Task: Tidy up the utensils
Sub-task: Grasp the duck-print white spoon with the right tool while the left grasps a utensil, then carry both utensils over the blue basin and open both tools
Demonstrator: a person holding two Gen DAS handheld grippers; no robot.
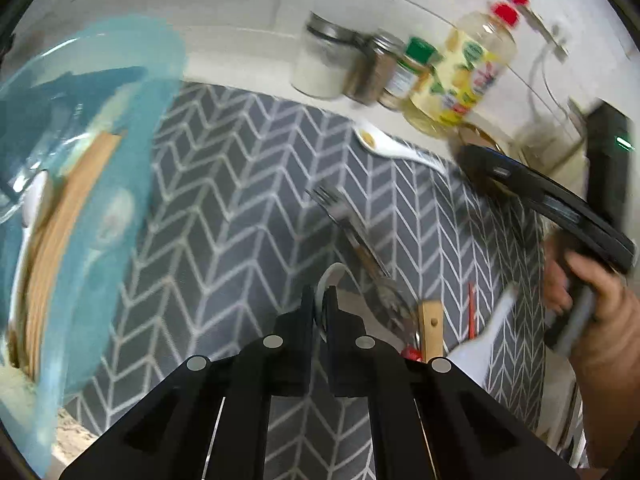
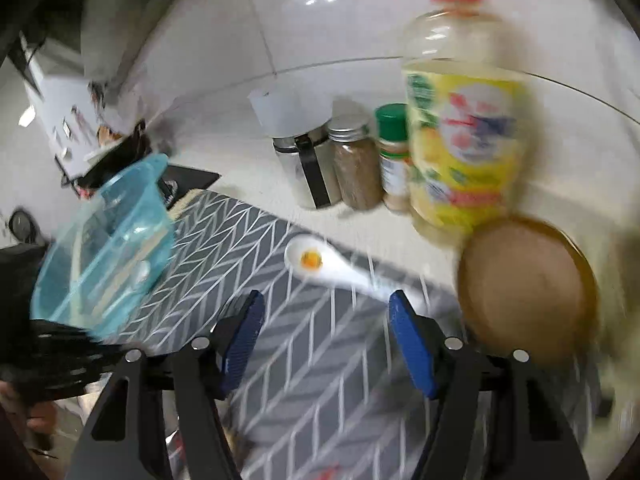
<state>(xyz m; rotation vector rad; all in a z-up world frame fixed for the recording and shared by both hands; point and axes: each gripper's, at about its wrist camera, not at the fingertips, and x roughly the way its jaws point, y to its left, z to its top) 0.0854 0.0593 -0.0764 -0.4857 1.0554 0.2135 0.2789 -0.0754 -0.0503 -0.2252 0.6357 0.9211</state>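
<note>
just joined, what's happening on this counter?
A person is sorting utensils with handheld tongs in each hand. The left tongs are shut on the rim of a white spoon-like utensil on the grey chevron mat. The right tongs are open and empty, pointed toward a white ceramic spoon on the mat. A blue plastic bin already holds several utensils. A fork and other pieces remain on the mat.

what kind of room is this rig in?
Most likely a home kitchen counter: a cooking oil bottle and spice jars stand against a white tiled wall, with a fork and a ceramic spoon on a grey patterned mat.
</note>
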